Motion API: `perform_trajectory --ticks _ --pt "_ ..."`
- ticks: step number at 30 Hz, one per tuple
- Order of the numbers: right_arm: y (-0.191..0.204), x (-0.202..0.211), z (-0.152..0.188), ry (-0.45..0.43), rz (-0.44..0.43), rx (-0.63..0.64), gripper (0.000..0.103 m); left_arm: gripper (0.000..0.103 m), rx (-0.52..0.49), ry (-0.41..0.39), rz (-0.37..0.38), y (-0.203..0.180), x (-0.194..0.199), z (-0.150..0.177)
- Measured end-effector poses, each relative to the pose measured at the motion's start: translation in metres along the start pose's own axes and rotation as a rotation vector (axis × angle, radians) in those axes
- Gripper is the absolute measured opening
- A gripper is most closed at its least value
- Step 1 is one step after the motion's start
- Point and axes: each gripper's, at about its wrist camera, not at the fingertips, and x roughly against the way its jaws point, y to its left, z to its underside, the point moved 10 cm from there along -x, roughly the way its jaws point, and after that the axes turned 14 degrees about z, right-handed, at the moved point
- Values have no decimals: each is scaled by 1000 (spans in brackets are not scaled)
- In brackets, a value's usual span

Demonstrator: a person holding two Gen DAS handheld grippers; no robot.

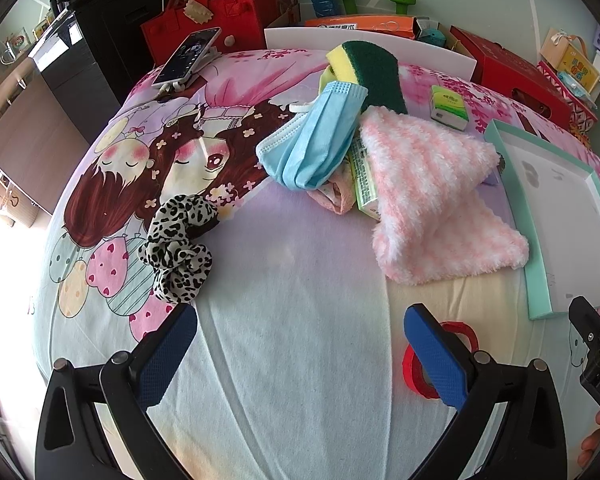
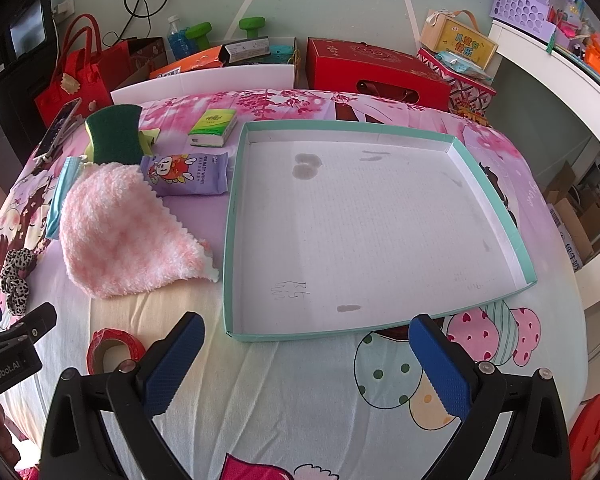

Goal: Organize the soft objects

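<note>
Cartoon bedsheet [image 1: 292, 300], fluffy pink cloth [image 1: 432, 200] folded, rumpled

Left gripper [image 1: 300, 354] and right gripper [image 2: 306, 360] hover with fingers spread, holding nothing

Each gripper is built from glossy black plastic arms, triangular cut-outs being seen near their bases. The left gripper [image 1: 300, 354] and the right gripper [image 2: 306, 360] are both fitted with blue, finely ribbed rubber finger pads [image 1: 168, 356]. Round silver screws [image 2: 486, 367] are set at the arm joints. White lettering, "GenRobot.AI", is printed on one black housing.
</note>
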Motion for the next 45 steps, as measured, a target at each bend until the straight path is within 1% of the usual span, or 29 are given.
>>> perform_trajectory --ticks 23,25,28,31,36,38,40,45 --pt "0 0 0 1 0 2 103 103 1 1 -1 -1 0 -1" --pt "0 0 0 0 0 1 103 103 8 -8 -1 2 2 -1" --pt "1 3 -4 -20 -2 -9 103 103 31 -47 -19 14 11 -5" --pt "10 10 -6 -44 -49 -14 103 103 54 -67 -47 32 17 -7" --pt "46 21 2 -44 -155 41 103 103 162 -77 0 65 22 -6" --pt "63 25 7 -36 -196 69 103 103 199 -76 -8 79 23 -3" --pt "75 28 11 -28 -222 98 103 103 212 -68 -17 84 21 -1" --pt "101 21 27 32 -255 166 103 103 215 -31 5 85 8 0"
